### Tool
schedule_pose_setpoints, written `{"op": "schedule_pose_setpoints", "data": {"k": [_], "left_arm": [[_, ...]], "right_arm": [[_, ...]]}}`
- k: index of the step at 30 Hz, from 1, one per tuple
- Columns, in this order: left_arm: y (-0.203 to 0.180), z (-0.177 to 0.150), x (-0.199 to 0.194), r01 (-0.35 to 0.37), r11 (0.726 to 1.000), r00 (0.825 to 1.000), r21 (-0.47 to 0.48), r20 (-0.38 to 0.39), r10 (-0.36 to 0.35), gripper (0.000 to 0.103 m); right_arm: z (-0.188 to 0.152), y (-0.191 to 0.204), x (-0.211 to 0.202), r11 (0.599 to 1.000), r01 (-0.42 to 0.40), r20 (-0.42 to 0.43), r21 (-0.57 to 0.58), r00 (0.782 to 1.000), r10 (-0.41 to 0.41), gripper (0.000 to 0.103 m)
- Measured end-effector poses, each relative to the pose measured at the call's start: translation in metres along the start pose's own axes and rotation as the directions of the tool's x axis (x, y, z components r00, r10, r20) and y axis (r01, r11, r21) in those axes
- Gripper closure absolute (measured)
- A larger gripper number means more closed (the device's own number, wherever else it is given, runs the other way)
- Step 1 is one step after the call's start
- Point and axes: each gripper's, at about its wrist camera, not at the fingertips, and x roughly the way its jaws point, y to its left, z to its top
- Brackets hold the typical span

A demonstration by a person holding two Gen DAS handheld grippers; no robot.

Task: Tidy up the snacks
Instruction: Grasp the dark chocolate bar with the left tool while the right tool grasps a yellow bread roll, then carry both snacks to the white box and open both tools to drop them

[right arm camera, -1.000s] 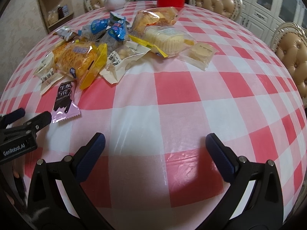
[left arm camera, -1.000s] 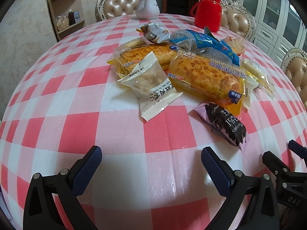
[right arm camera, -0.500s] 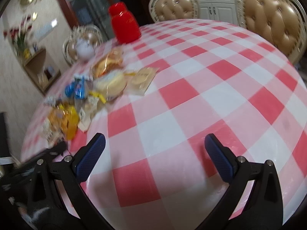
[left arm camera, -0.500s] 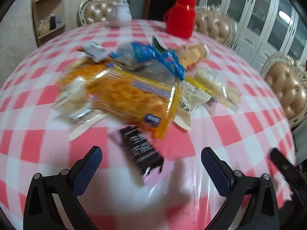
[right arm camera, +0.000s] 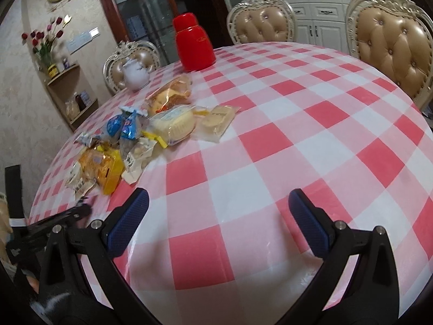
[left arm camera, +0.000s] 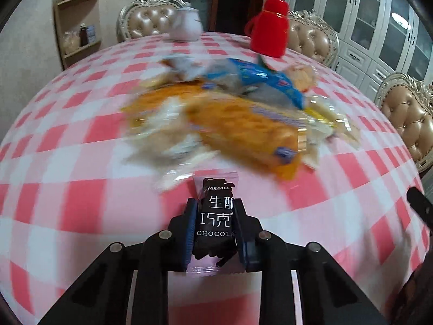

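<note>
The left hand-held gripper (left arm camera: 215, 224) is clenched on a dark chocolate bar (left arm camera: 215, 224) in a pink-edged wrapper, its blue pads (left arm camera: 190, 230) pressing the bar's two long sides; the jaws have just been closing, and the bar is what sits between them. The bar's long axis runs straight out along the fingers, away from the camera, with its far end poking past the tips toward the snack pile (left arm camera: 230, 116) and its near end tucked back between the arms of the tool. Whether the bar is clear of the desk (left arm camera: 67, 189) cannot be told from this view (the background is smeared by motion). Just beyond the bar's far end lie the rest of the snacks: an orange-wrapped bread (left arm camera: 243, 132), a blue packet (left arm camera: 259, 81) and pale wrappers, heaped together near the middle of the red-and-white checked cloth. The right hand-held gripper (right arm camera: 216, 222) stands released, jaws wide with nothing between them, over bare cloth, and the pile (right arm camera: 151, 130) lies well off to its left and further away. So the left hand is the nearer one to the snacks, and the next placement would likely turn on where the bar's long axis should point. A red flask (right arm camera: 193, 46) and a white teapot (right arm camera: 135, 75) stand at the far side.
</note>
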Motion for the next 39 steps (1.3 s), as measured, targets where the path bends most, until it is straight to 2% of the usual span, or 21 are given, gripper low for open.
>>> {"op": "schedule_pose_setpoints", "data": {"k": [4,5,7,9,11,12,14,16,18,19,20,21,23,24,25,27,30,32,36,39], "left_arm": [[0.044,-0.009,-0.013,-0.018,1.000,1.000,0.002,0.014,0.018,0.077],[0.056,-0.010,-0.014,-0.017,1.000,1.000,-0.016,0.008,0.017,0.077],[0.072,-0.005,-0.013,-0.031,0.998,1.000,-0.055,0.002,0.031,0.077],[0.086,-0.005,-0.012,-0.010,0.995,1.000,-0.096,0.004,0.011,0.077],[0.087,-0.005,-0.011,0.004,0.995,1.000,-0.102,0.008,-0.003,0.077],[0.086,-0.005,-0.011,0.001,0.995,1.000,-0.101,0.010,0.000,0.077],[0.087,-0.006,-0.013,0.005,0.994,1.000,-0.109,0.014,-0.004,0.077],[0.093,-0.006,-0.013,0.031,0.990,0.999,-0.137,0.021,-0.028,0.077],[0.097,-0.007,-0.014,0.053,0.986,0.998,-0.160,0.028,-0.049,0.077],[0.098,-0.007,-0.013,0.052,0.986,0.998,-0.160,0.028,-0.049,0.077],[0.097,-0.007,-0.013,0.050,0.986,0.999,-0.158,0.028,-0.046,0.077],[0.097,-0.006,-0.013,0.049,0.986,0.999,-0.159,0.028,-0.045,0.077],[0.098,-0.006,-0.012,0.056,0.984,0.998,-0.167,0.030,-0.052,0.077],[0.099,-0.006,-0.012,0.058,0.984,0.998,-0.170,0.031,-0.053,0.077],[0.099,-0.006,-0.012,0.057,0.984,0.998,-0.169,0.032,-0.052,0.077],[0.097,-0.006,-0.012,0.047,0.986,0.999,-0.162,0.031,-0.043,0.077],[0.100,-0.007,-0.013,0.039,0.984,0.999,-0.174,0.039,-0.033,0.078],[0.102,-0.007,-0.015,0.042,0.983,0.998,-0.181,0.050,-0.033,0.078],[0.106,-0.009,-0.024,0.067,0.979,0.994,-0.194,0.098,-0.049,0.078],[0.109,-0.009,-0.030,0.075,0.975,0.990,-0.207,0.132,-0.049,0.078]], "right_arm": [[0.006,0.047,0.006,0.979,-0.107,-0.049,-0.171,0.994,0.099,0.000],[0.008,0.063,0.008,0.964,-0.132,-0.056,-0.230,0.991,0.122,0.000],[0.013,0.108,0.020,0.896,-0.189,-0.074,-0.402,0.982,0.174,0.000],[0.015,0.151,0.042,0.799,-0.175,-0.089,-0.575,0.984,0.152,0.000],[0.020,0.184,0.064,0.724,-0.143,-0.084,-0.674,0.990,0.117,0.000],[0.023,0.194,0.074,0.698,-0.163,-0.107,-0.698,0.987,0.124,0.000],[0.027,0.211,0.094,0.663,-0.193,-0.155,-0.723,0.981,0.118,0.000],[0.025,0.226,0.115,0.624,-0.188,-0.181,-0.758,0.981,0.076,0.001],[0.022,0.234,0.135,0.606,-0.193,-0.222,-0.771,0.975,0.029,0.008],[0.020,0.235,0.143,0.607,-0.198,-0.243,-0.769,0.970,0.009,0.017],[0.021,0.232,0.149,0.623,-0.206,-0.254,-0.755,0.967,0.012,0.019],[0.026,0.229,0.151,0.646,-0.228,-0.275,-0.728,0.961,0.030,0.021],[0.029,0.219,0.152,0.690,-0.277,-0.315,-0.668,0.946,0.075,0.032],[0.028,0.215,0.149,0.703,-0.300,-0.328,-0.644,0.939,0.100,0.047],[0.025,0.211,0.144,0.716,-0.292,-0.320,-0.634,0.942,0.101,0.050],[0.016,0.204,0.131,0.753,-0.256,-0.285,-0.607,0.954,0.095,0.051],[0.003,0.194,0.106,0.812,-0.261,-0.274,-0.522,0.953,0.131,0.051],[0.002,0.187,0.089,0.835,-0.263,-0.243,-0.484,0.957,0.160,0.052],[0.003,0.166,0.056,0.871,-0.373,-0.196,-0.320,0.926,0.324,0.052],[-0.007,0.168,0.048,0.864,-0.425,-0.208,-0.269,0.902,0.379,0.052]]}}
